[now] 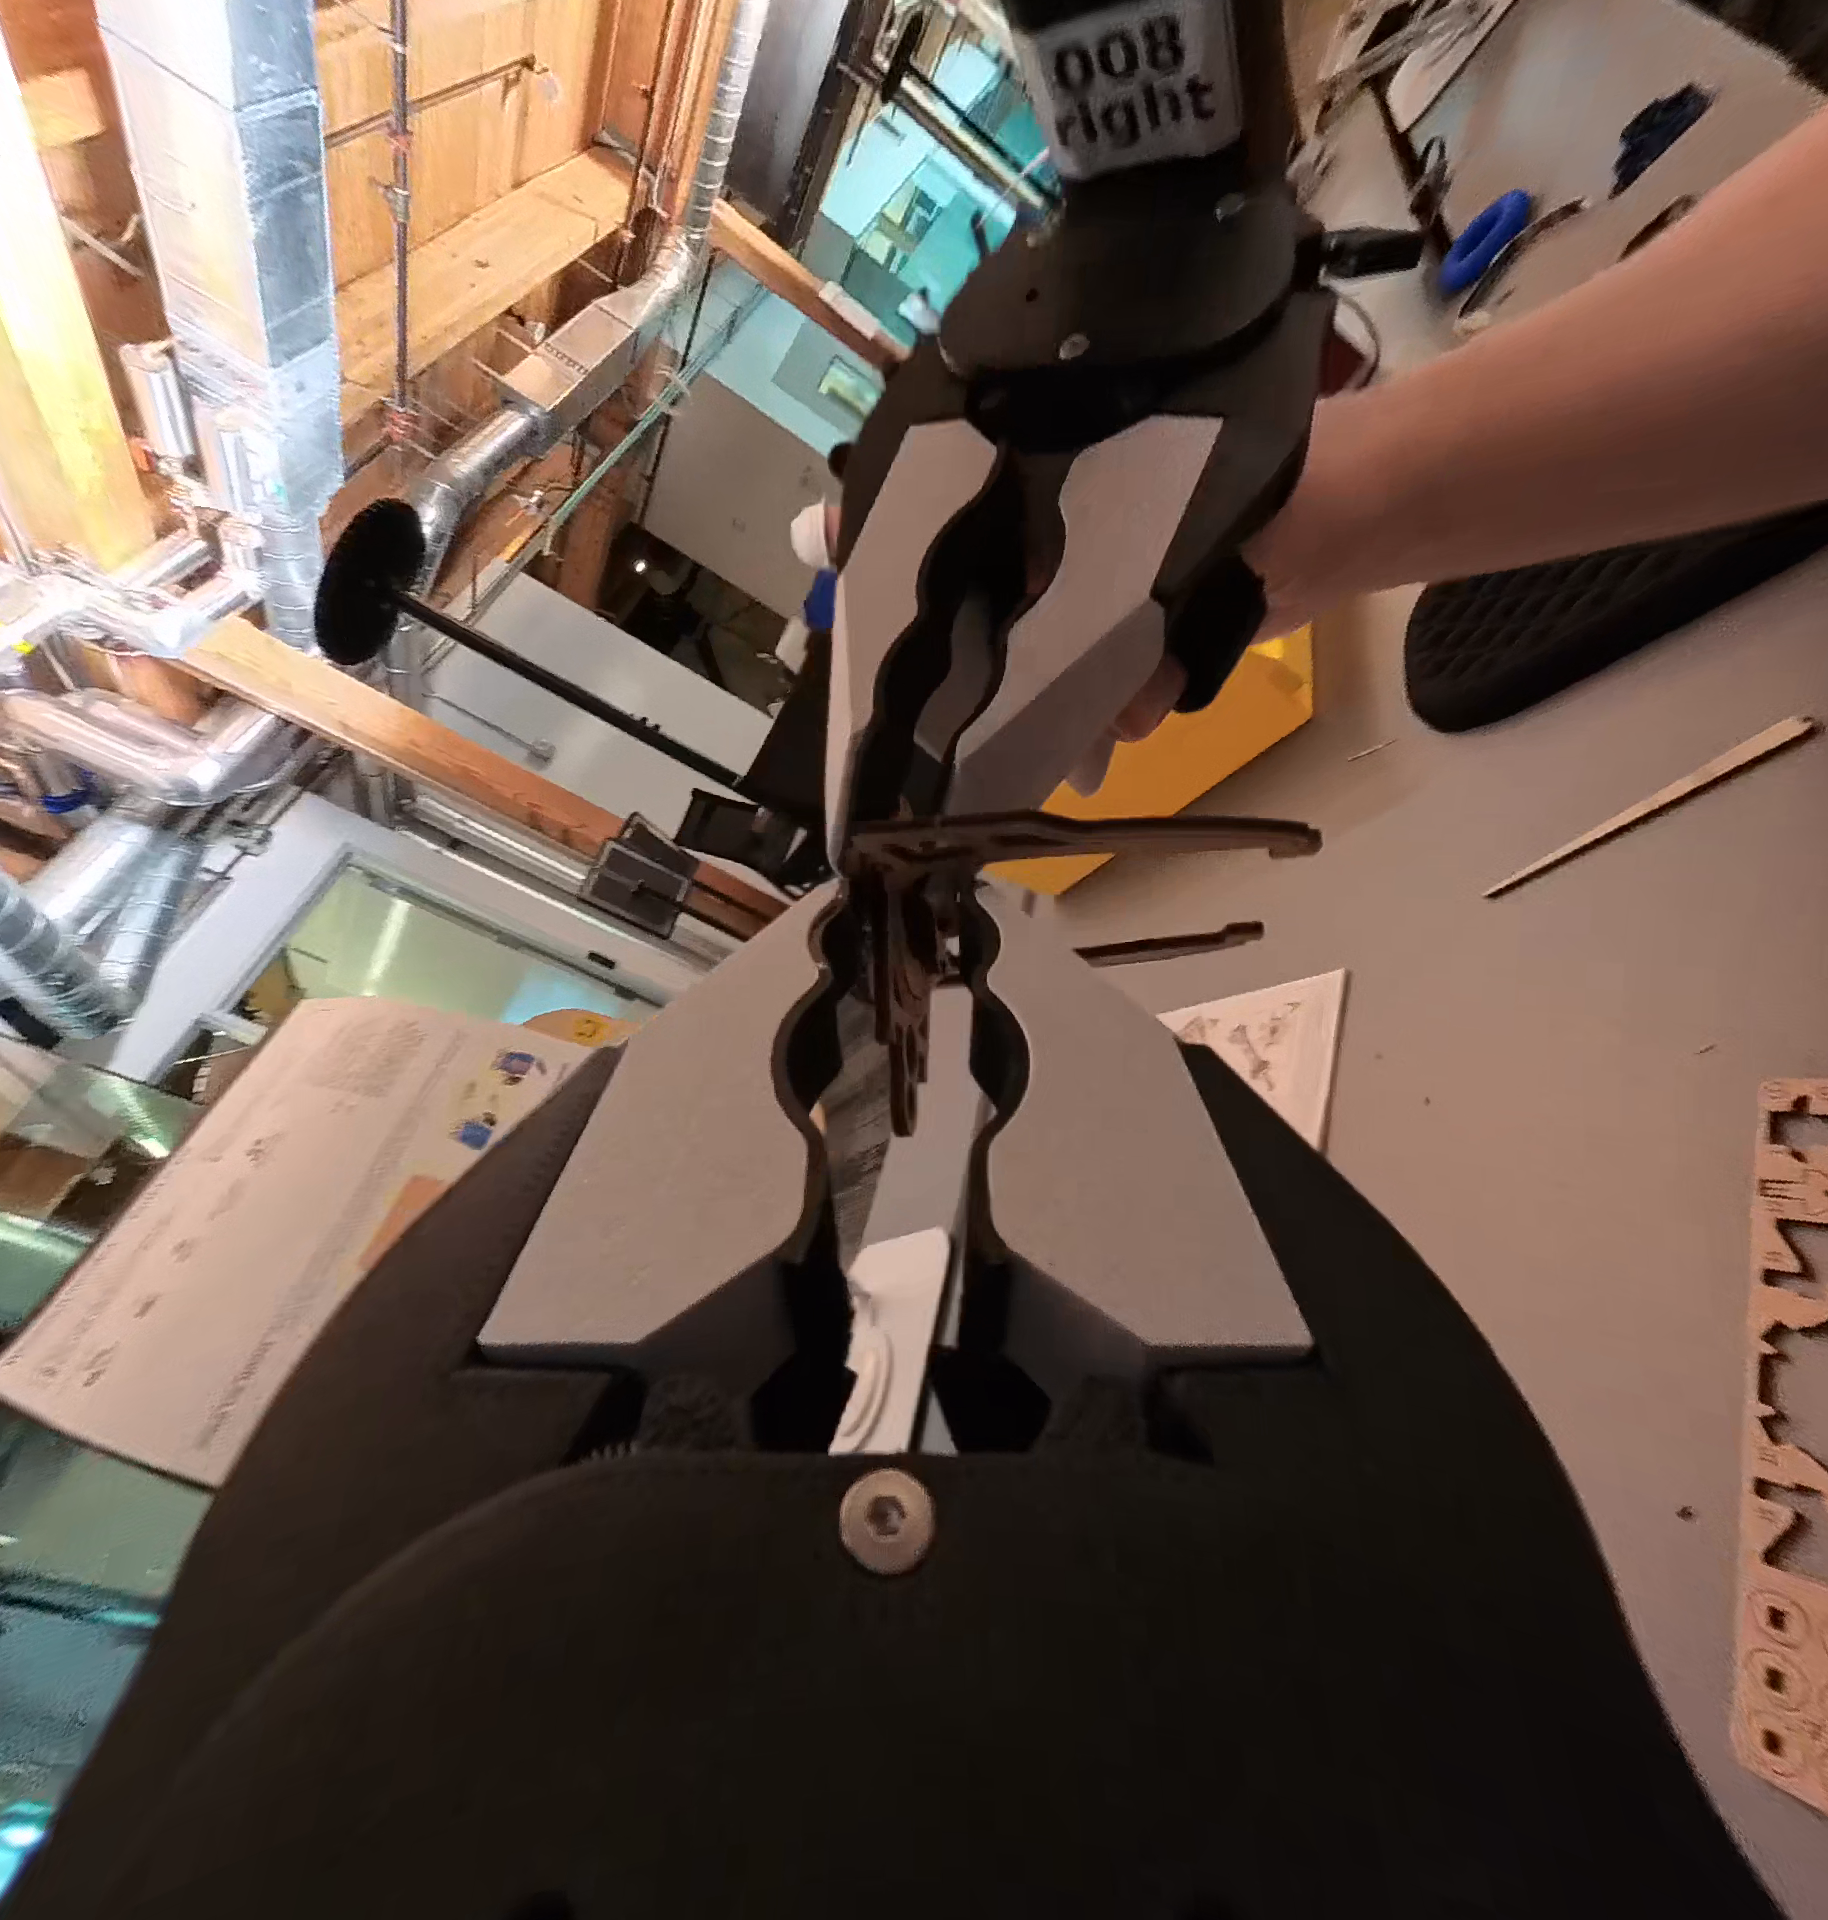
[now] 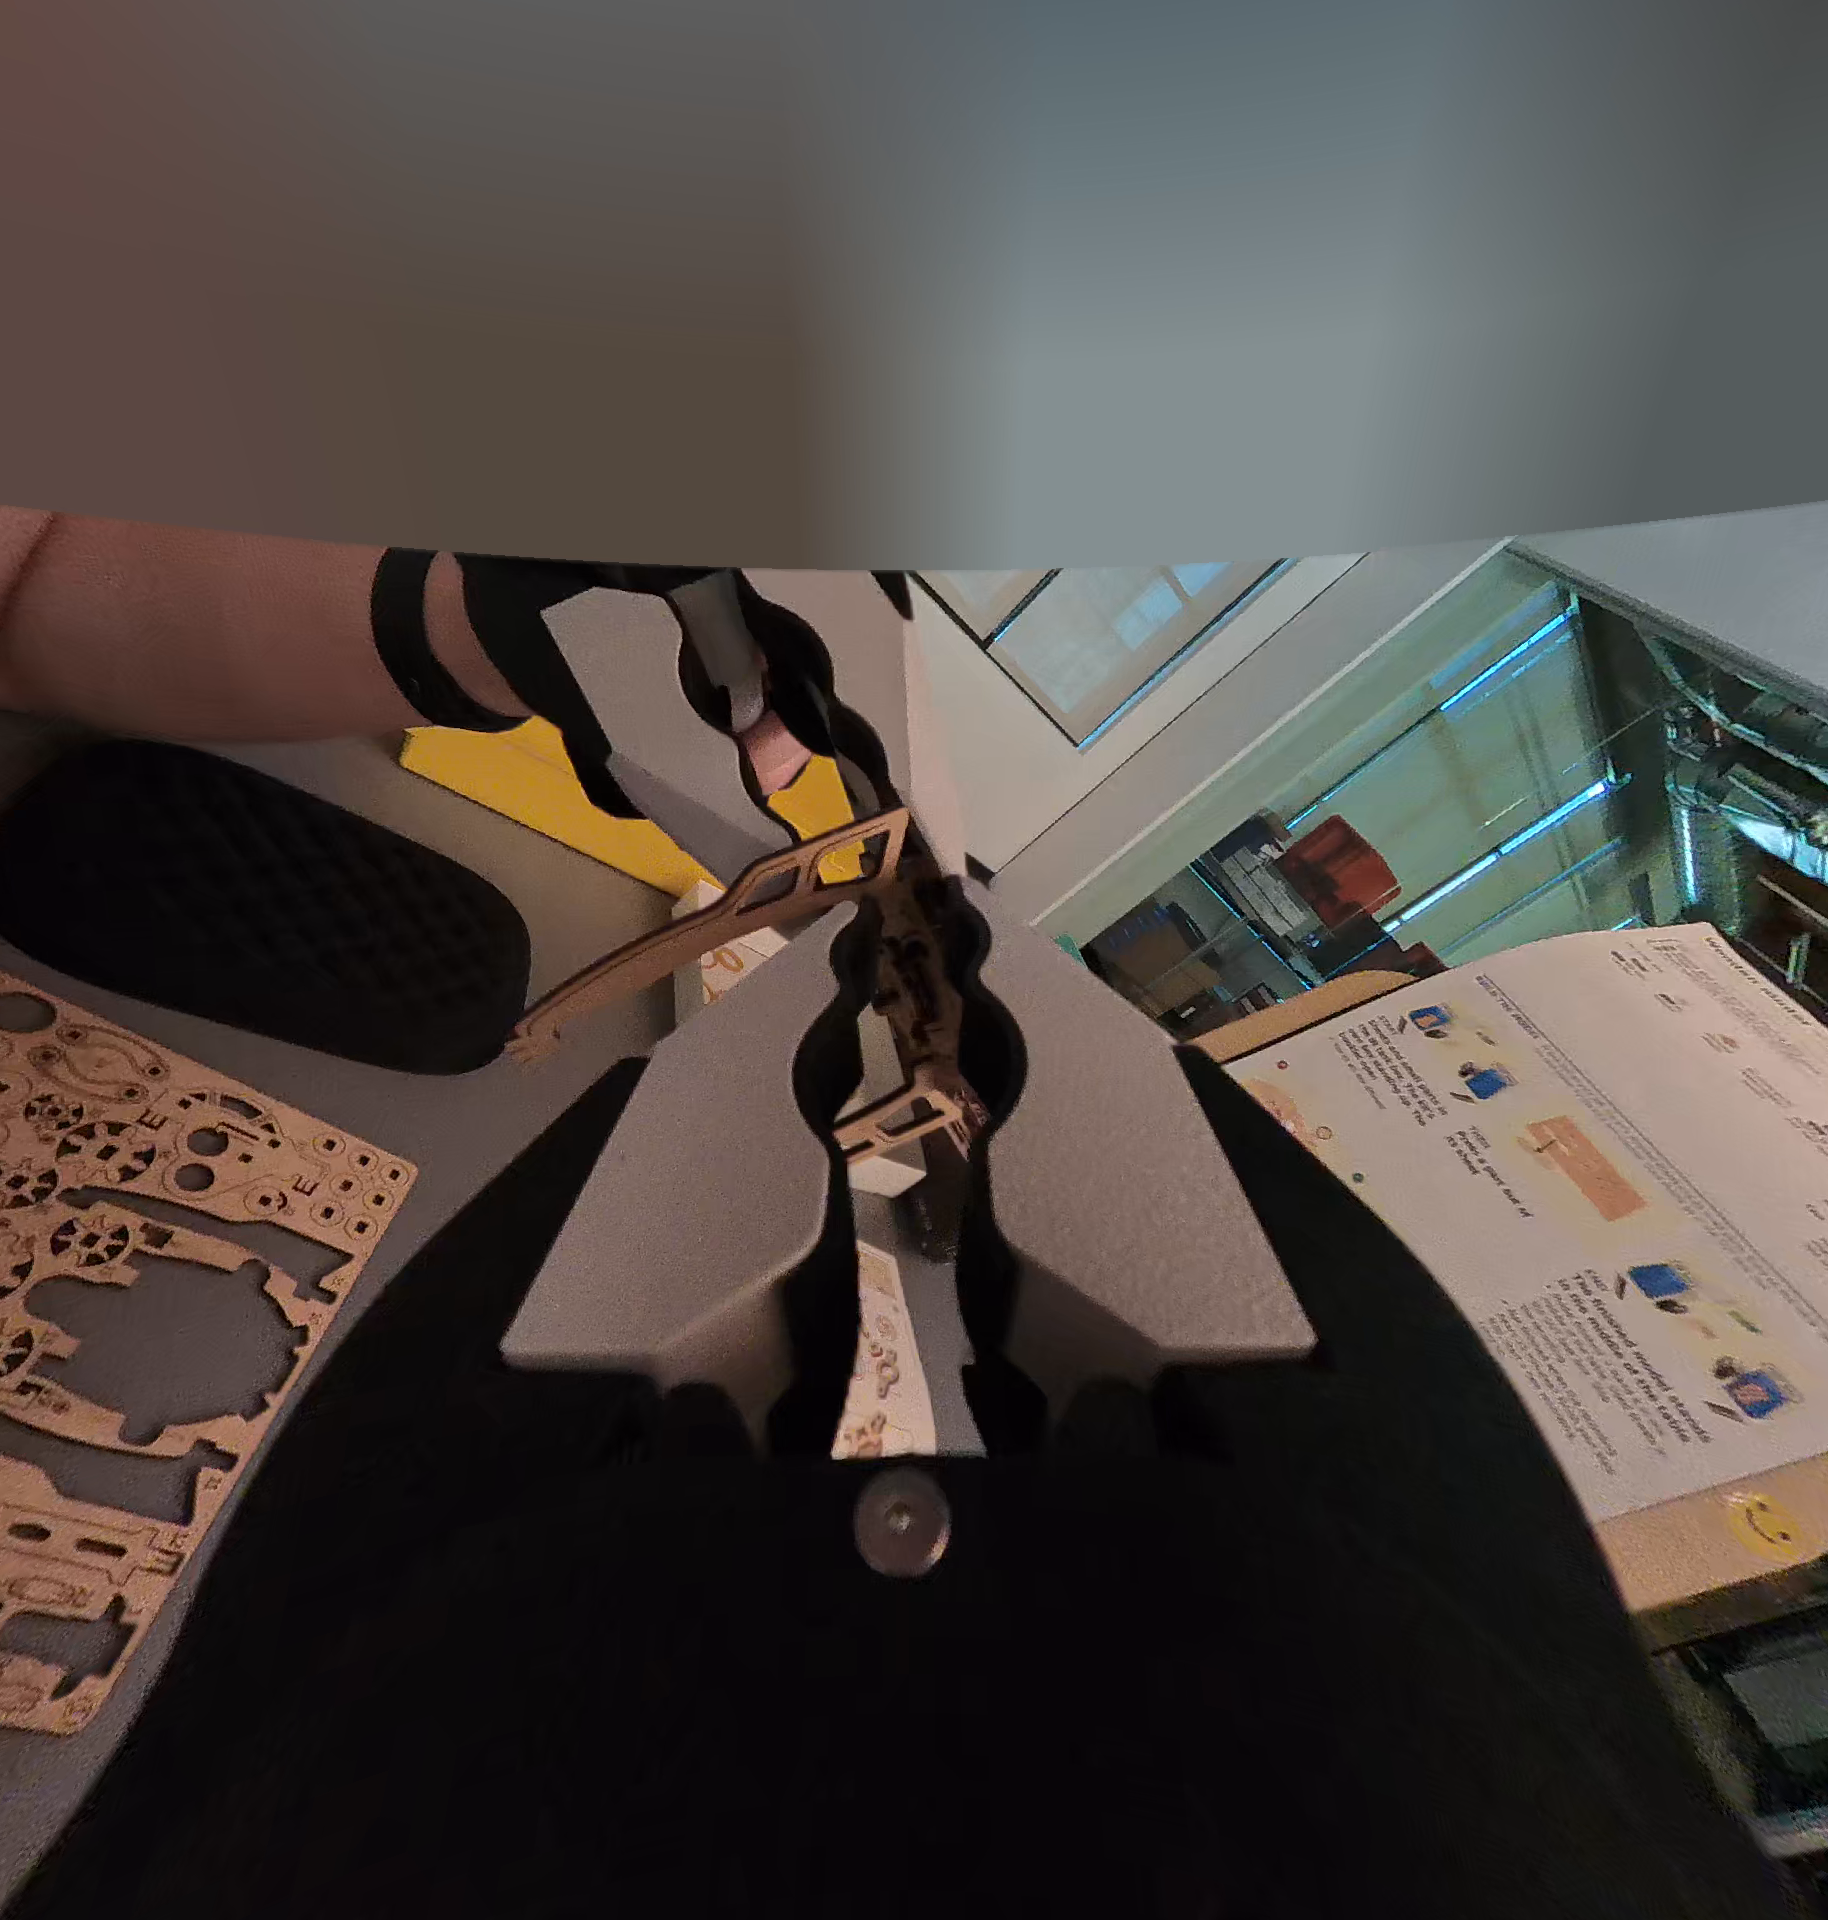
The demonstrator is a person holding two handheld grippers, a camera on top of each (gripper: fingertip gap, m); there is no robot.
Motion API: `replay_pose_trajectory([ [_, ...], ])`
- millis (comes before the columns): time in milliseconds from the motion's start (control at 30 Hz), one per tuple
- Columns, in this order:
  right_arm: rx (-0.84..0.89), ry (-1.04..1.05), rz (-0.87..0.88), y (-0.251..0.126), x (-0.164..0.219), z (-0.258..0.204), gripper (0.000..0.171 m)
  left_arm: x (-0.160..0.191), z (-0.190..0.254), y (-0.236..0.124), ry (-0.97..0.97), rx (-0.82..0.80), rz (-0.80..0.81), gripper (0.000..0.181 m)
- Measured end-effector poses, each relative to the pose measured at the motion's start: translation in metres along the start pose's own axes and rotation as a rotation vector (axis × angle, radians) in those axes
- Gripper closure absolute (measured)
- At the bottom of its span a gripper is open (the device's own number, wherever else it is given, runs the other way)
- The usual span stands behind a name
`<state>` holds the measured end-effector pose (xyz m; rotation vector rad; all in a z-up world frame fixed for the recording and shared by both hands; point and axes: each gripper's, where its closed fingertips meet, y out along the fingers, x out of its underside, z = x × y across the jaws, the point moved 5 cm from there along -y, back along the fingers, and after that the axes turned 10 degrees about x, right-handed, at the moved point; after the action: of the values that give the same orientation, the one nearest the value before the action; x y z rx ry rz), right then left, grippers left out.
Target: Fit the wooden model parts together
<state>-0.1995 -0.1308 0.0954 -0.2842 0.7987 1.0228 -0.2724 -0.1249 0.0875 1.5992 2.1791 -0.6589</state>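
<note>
Grippers meet tip to tip: left gripper (image 1: 905, 925) clamps the wooden assembly (image 1: 905, 1029); right gripper (image 2: 915, 925) clamps a flat frame piece (image 2: 920, 1018).

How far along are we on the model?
Partly done: the wooden sheet has many empty cutouts. In hand: left gripper and right gripper both pinch the wooden model where its long strut joins. Remaining: loose strips on the table and parts still in the sheet.

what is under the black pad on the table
The black pad lies flat on the grey table, so nothing beneath it shows. A wooden sheet lies beside it, apart. An arm crosses above its far edge.
</note>
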Motion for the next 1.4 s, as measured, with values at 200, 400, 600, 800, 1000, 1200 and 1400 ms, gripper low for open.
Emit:
replay_pose_trajectory([
  [200, 0.047, -0.062, -0.058, 0.004, 0.0059, -0.0017, 0.161, 0.0083, -0.0007, 0.0013, -0.018, 0.01, -0.04, 0.165],
  [400, 0.073, -0.076, -0.016, 0.0009, 0.0023, -0.0015, 0.162, 0.0038, -0.0002, 0.0007, -0.016, -0.006, -0.02, 0.165],
  [600, 0.073, -0.072, -0.043, 0.0015, 0.0061, -0.0018, 0.163, 0.0063, 0.0008, 0.0023, -0.021, -0.008, -0.033, 0.167],
  [800, 0.073, -0.056, -0.044, 0.0016, 0.0075, -0.0016, 0.163, 0.0078, 0.0011, 0.0033, -0.025, -0.011, -0.04, 0.167],
  [1000, 0.076, -0.05, -0.041, 0.0016, 0.0083, -0.0014, 0.164, 0.0082, 0.0013, 0.004, -0.023, -0.022, -0.043, 0.168],
  [1200, 0.103, -0.165, -0.062, 0.0037, 0.0083, -0.0008, 0.162, 0.0086, 0.0005, 0.0039, 0.099, -0.06, -0.098, 0.166],
  [1400, 0.153, -0.395, -0.074, 0.0022, 0.0052, -0.0062, 0.162, 0.0095, 0.0021, 0.0049, 0.189, -0.097, -0.108, 0.165],
])
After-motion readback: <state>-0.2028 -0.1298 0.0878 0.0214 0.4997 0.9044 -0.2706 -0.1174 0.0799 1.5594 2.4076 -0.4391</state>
